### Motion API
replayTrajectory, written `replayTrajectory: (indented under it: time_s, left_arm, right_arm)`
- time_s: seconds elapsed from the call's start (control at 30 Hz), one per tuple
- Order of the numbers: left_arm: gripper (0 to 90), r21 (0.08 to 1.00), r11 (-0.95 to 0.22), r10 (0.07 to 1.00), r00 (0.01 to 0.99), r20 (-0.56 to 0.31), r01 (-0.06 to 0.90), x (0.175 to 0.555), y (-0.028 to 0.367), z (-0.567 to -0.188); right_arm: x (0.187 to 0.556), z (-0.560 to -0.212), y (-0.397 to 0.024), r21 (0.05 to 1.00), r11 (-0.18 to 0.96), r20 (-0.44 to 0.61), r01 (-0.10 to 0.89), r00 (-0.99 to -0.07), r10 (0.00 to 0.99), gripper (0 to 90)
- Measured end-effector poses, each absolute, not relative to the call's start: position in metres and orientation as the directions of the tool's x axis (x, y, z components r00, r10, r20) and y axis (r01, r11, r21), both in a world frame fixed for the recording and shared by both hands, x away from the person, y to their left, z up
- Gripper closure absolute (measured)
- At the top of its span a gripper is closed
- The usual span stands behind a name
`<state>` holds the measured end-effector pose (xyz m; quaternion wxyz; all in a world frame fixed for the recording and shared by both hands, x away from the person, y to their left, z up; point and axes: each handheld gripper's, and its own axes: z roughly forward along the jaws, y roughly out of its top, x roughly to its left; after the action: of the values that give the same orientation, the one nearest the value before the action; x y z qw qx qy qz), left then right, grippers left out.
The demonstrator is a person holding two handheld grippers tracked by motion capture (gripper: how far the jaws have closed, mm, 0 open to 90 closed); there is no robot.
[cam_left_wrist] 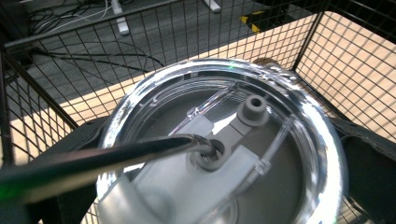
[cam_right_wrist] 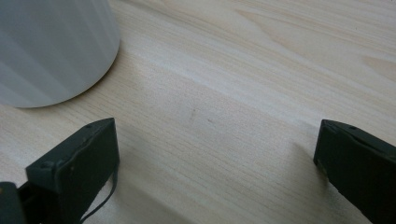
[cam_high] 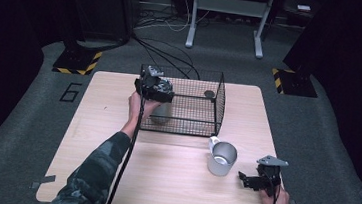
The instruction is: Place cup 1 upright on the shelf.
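Right gripper (cam_high: 258, 179) sits low at the near right corner of the table (cam_high: 170, 191), held in a hand; its own view has both black jaws spread wide over bare wood, nothing between them. Just beyond it — near, not touching — stands a metal mug (cam_high: 222, 158), open-topped, handle turned toward the far side.

Farther in, the left gripper (cam_high: 154, 88) reaches over the near-left rim of the wire basket (cam_high: 217, 93). Its view looks down on a clear plastic lid (cam_left_wrist: 224, 154) with a grey stopper (cam_left_wrist: 233, 140) and a metal straw (cam_left_wrist: 98, 161) passing through the lid's hole. The lid tops a tumbler (cam_high: 161, 112) standing inside the basket, at its left end. Dark jaw shapes flank the lid on either side; whether they press it I cannot tell.

Handling, as a judgement: steel body stiff, smooth, likely slick — moderate weight, more if filled. Lid rim is hard plastic, may pop off or slip; straw loose. Better hold on the body below the lid, lifted straight up clear of the wire.

A small dark round object (cam_high: 209, 93) lies at the basket's far right.
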<state>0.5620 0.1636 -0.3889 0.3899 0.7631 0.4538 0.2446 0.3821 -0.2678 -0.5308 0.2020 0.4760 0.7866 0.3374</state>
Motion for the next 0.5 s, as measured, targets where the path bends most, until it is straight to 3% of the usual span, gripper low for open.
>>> replayTrajectory:
  time_s: [0.5]
  left_arm:
    - [0.1,0.83,-0.294,0.85,0.527,0.0,0.473,0.527,0.181,-0.36]
  right_arm:
    - [0.382,-0.531,-0.268,0.723,0.32,0.002,0.612,-0.466,0.885,0.0]
